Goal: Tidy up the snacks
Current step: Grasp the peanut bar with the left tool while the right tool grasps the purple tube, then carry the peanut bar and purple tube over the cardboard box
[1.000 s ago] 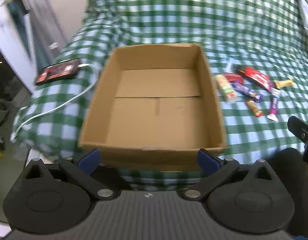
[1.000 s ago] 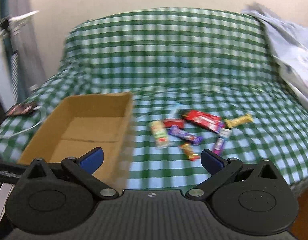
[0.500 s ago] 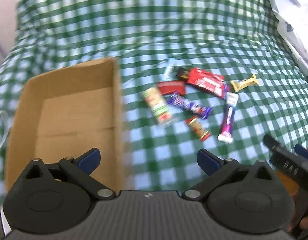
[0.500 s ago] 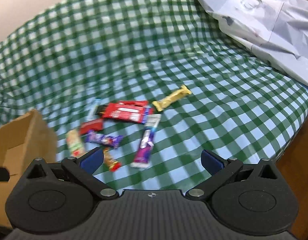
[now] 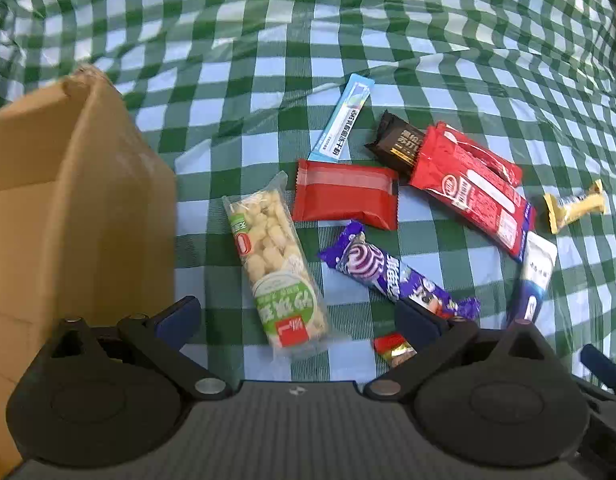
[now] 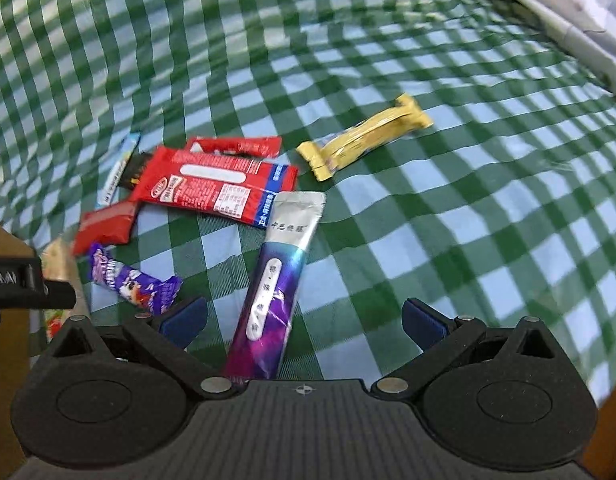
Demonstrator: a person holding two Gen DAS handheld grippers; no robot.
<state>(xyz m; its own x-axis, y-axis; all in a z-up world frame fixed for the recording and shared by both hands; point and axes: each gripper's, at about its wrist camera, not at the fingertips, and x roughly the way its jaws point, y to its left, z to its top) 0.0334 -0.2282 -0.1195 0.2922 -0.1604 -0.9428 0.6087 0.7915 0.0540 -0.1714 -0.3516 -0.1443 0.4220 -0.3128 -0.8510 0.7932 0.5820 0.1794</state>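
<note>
Several wrapped snacks lie on a green checked cloth [image 5: 268,40]. In the left wrist view my left gripper [image 5: 296,318] hovers open over the near end of a clear puffed-snack bar [image 5: 274,258]; a purple bar [image 5: 391,274], a plain red pack [image 5: 345,194], a long red pack [image 5: 471,188], a dark bar [image 5: 399,142], a pale blue stick [image 5: 345,118] and a yellow bar [image 5: 573,206] lie around. The cardboard box [image 5: 80,208] stands at left. My right gripper [image 6: 304,322] is open above a silver-purple stick [image 6: 276,280], beside the long red pack [image 6: 216,186] and yellow bar [image 6: 365,136].
A small red-gold candy [image 5: 393,348] lies by my left gripper's right finger. Crumpled pale plastic sheeting [image 6: 567,8] covers the far right of the bed. The cloth's edge [image 6: 611,368] drops off at right. The left gripper's body [image 6: 24,286] shows at the left edge of the right wrist view.
Both grippers have swung right from the box and moved in low over the snack pile. The snacks now fill both views; both grippers stayed open.
</note>
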